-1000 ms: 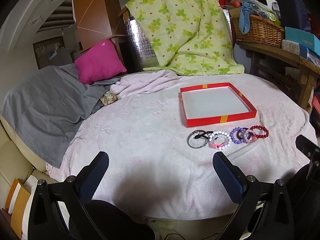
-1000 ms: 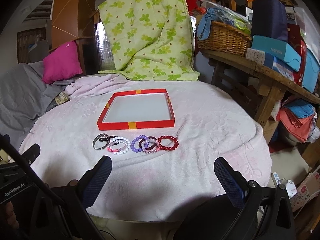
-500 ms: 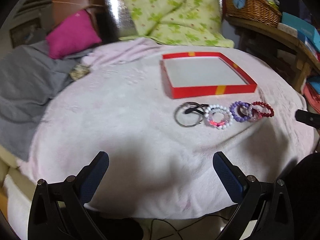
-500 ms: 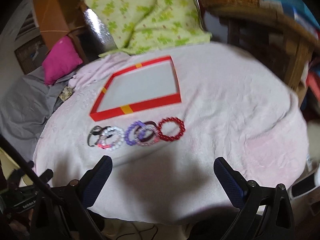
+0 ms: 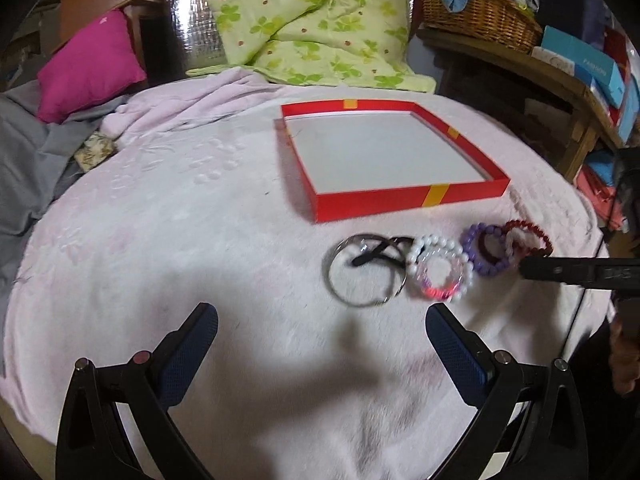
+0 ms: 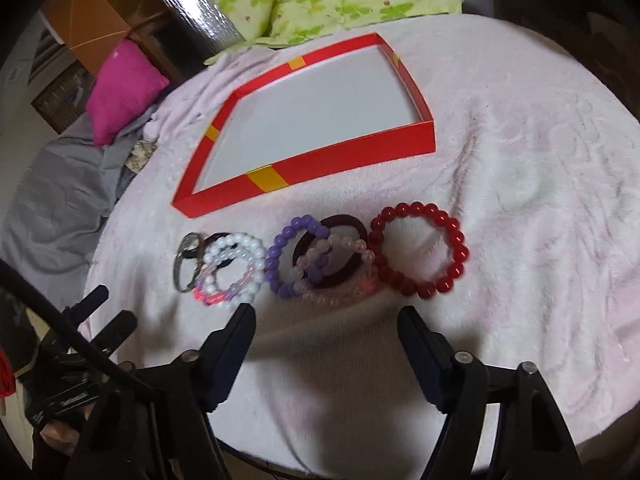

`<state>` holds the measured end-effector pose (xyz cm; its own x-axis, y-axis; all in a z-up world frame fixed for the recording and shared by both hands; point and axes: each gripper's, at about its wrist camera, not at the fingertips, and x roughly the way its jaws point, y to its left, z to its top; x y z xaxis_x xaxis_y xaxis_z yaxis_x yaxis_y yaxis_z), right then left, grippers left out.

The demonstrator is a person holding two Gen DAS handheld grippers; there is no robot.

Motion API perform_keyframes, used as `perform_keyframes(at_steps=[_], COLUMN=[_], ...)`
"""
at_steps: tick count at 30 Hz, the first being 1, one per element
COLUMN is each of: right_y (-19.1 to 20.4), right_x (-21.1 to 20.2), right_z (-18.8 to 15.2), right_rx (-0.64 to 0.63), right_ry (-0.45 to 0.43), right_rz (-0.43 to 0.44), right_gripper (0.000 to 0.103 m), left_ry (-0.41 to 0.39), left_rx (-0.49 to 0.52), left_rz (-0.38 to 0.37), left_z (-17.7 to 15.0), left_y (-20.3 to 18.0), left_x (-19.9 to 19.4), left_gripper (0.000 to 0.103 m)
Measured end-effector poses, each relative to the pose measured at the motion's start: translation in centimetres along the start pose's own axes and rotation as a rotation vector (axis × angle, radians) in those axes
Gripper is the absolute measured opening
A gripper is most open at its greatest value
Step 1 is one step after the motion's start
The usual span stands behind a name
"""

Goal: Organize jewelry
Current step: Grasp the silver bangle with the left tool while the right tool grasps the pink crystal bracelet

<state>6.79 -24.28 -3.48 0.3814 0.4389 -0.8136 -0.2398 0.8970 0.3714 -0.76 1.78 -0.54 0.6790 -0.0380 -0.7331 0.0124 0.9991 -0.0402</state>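
While the red tray point(image 6: 352, 152) stands empty at the far side of the bench point(image 6: 520, 160), we read the row of jewelry just in front of it from left to right. First lies a metal bangle point(image 5: 362, 276) with a black band point(image 5: 380, 254) across it; next, touching it, a white bead bracelet point(image 6: 236, 270) with a pink one inside. Then comes a purple bead bracelet point(image 6: 280, 264) overlapping a dark ring point(image 6: 344, 252) and a pale pink bead bracelet point(image 6: 340, 280). Last, at the right end, sits a red bead bracelet point(image 6: 418, 250), touching that cluster.

We hold the left gripper point(image 5: 322, 334) above the pink blanket, short of the bangle, its fingers point(image 5: 192, 344) spread wide with nothing between them. We hold the right gripper point(image 6: 326, 334) just short of the purple and pale pink cluster; its fingers point(image 6: 232, 340) are closing, yet nothing lies between them and no bead is touched.

We judge the task barely begun: no piece has reached the tray, and every bracelet remains to be lifted and placed inside.
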Motion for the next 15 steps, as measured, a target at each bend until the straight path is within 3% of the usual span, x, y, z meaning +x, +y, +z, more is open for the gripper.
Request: perform_keyframes(at_steps=[5, 10, 15], right_y=[-0.1, 0.2, -0.6], right_x=[1.3, 1.6, 1.1], right_z=[0.8, 1.2, 1.0], right_rx=[0.016, -0.021, 0.004], right_ry=[0.011, -0.015, -0.043], right_rz=[-0.010, -0.073, -0.056], right_gripper=[0.069, 0.052, 0.039], left_ry=[0.012, 0.069, 0.099], left_rx=[0.003, -0.001, -0.074], left_rz=[-0.067, -0.075, -0.096], left_z=[0.5, 1.1, 1.8], left_y=[-0.5, -0.7, 0.0], left_x=[1.5, 3.9, 5.4], left_gripper=[0.098, 0.096, 0.096])
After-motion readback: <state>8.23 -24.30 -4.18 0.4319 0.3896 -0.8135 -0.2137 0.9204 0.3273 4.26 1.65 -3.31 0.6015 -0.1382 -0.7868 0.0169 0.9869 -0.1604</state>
